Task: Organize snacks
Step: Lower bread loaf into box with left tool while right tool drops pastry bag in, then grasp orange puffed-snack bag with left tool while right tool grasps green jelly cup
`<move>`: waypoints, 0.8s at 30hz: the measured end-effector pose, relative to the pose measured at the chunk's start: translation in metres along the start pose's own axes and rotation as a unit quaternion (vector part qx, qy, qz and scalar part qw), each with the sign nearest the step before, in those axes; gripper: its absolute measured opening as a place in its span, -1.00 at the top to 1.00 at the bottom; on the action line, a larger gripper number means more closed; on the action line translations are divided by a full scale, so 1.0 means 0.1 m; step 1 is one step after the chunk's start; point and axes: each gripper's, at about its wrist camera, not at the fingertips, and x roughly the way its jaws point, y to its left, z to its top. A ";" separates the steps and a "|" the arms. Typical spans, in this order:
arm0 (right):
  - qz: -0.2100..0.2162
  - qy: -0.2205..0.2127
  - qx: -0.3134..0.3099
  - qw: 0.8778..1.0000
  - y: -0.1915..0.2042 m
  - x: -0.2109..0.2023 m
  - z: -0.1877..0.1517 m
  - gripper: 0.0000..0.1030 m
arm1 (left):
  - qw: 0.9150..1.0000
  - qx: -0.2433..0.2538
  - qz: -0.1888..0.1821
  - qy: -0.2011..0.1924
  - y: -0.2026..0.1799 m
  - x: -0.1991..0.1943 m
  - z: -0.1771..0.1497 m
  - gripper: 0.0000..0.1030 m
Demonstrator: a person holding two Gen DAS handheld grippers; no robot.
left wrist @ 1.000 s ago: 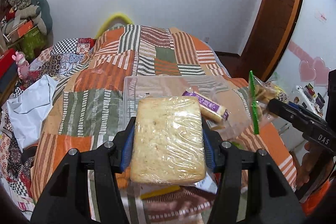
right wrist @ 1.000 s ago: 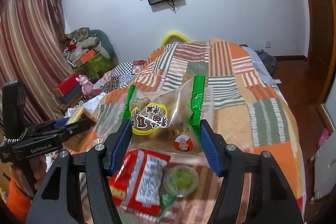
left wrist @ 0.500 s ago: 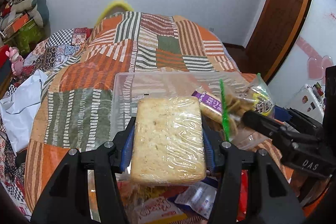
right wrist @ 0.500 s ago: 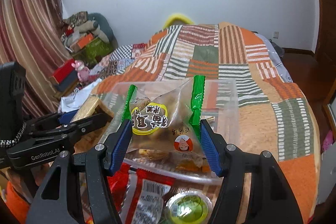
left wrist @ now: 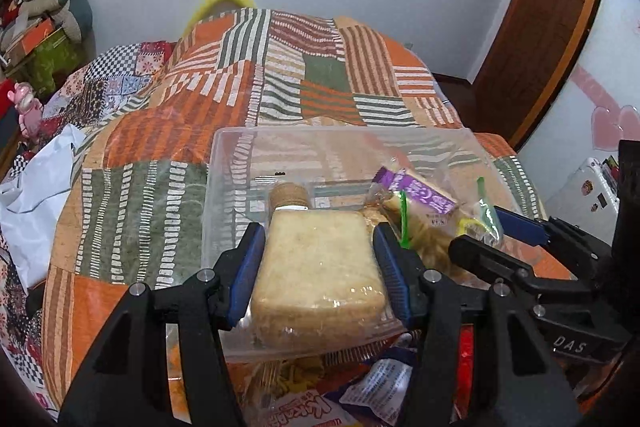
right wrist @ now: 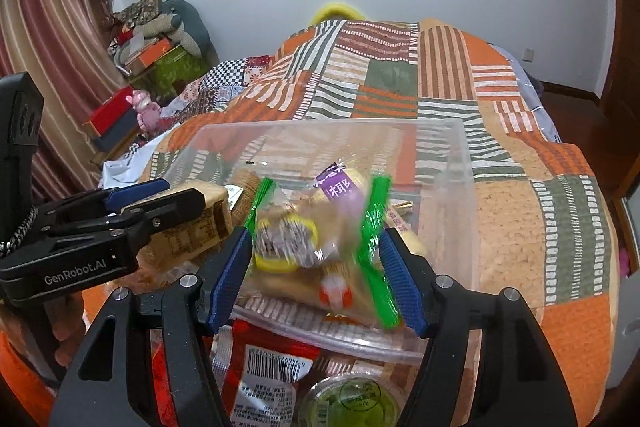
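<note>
Holding the wrapped bread slab (left wrist: 318, 269) over the near end of the clear plastic bin (left wrist: 224, 163), we are clamping it with the left gripper (left wrist: 318, 243), both blue pads pressing its sides. In the right wrist view the same slab (right wrist: 200, 223) is showing at the left, pinched in those black fingers above the bin's (right wrist: 460, 163) near left corner.

With the right gripper (right wrist: 316, 251) we are gripping the green-edged snack bag (right wrist: 316, 247), its jaws closed against the bag's two green seams; the bag is blurring in this view, so its print is hard to read. It is hanging inside the bin's near side, just beside the bread. From the left wrist view the bag (left wrist: 440, 235) is peeking out past the right gripper (left wrist: 488, 223).

Behind both, a purple-labelled packet (right wrist: 340, 187) is lying in the bin, and a round brown biscuit pack (left wrist: 289, 194) is sitting just beyond the bread.

Below the right gripper, outside the bin, a red packet (right wrist: 264, 375) and a green-lidded cup (right wrist: 352, 399) are lying near each other. All of it is resting on the striped patchwork quilt (left wrist: 160, 131).
</note>
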 end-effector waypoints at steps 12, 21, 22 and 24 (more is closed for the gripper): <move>-0.015 -0.028 0.000 0.999 -0.05 -0.43 -0.10 -0.26 | 1.000 -0.004 0.008 -0.014 0.26 -0.57 -0.16 -0.09; -0.016 -0.019 0.016 1.000 -0.16 -0.59 -0.34 -0.34 | 0.999 -0.024 0.041 0.026 0.64 -0.63 -0.51 -0.09; -0.016 -0.015 0.019 1.000 -0.17 -0.59 -0.37 -0.34 | 0.998 -0.026 0.040 0.032 0.67 -0.61 -0.55 -0.09; -0.016 -0.005 0.026 1.000 -0.20 -0.56 -0.45 -0.35 | 0.998 -0.030 0.040 0.042 0.71 -0.56 -0.63 -0.30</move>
